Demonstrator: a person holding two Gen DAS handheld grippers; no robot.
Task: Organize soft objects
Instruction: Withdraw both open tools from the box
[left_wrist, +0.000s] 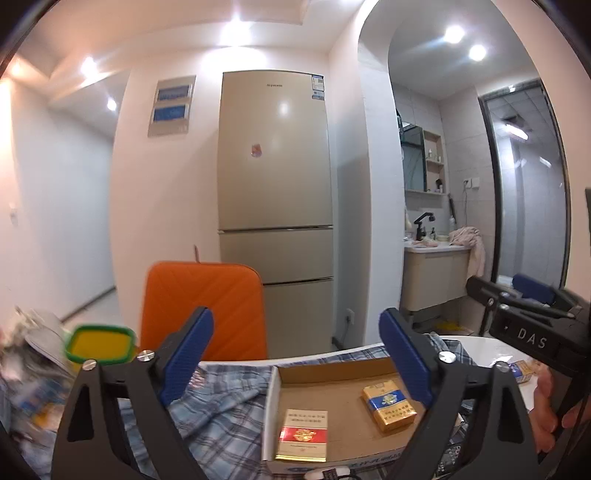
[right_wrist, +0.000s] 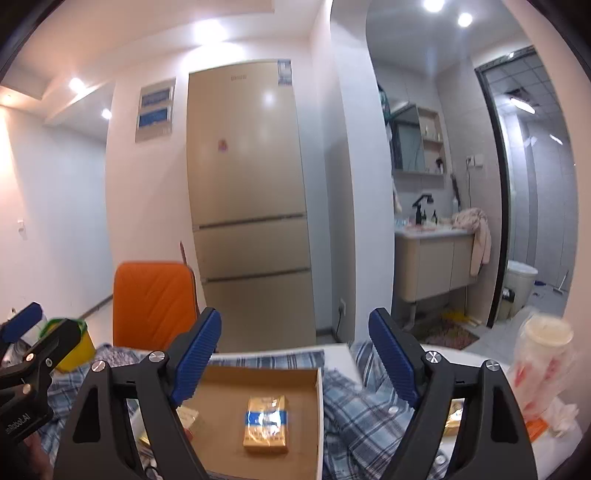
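A blue plaid cloth (left_wrist: 221, 402) lies rumpled on the table around a shallow cardboard box (left_wrist: 332, 373). The box holds a red-and-gold cigarette pack (left_wrist: 303, 434) and a blue-and-gold pack (left_wrist: 388, 406). My left gripper (left_wrist: 295, 354) is open and empty above the box and cloth. My right gripper (right_wrist: 295, 354) is open and empty above the box (right_wrist: 258, 384) and its blue-and-gold pack (right_wrist: 265, 422); the plaid cloth (right_wrist: 362, 417) lies under and right of it. Each gripper shows at the edge of the other's view.
An orange chair back (left_wrist: 207, 306) stands behind the table, with a beige fridge (left_wrist: 275, 184) beyond. A yellow tub with a green rim (left_wrist: 99, 343) sits at the left. A lidded cup in a plastic bag (right_wrist: 543, 354) stands at the right. A bathroom opens at the right.
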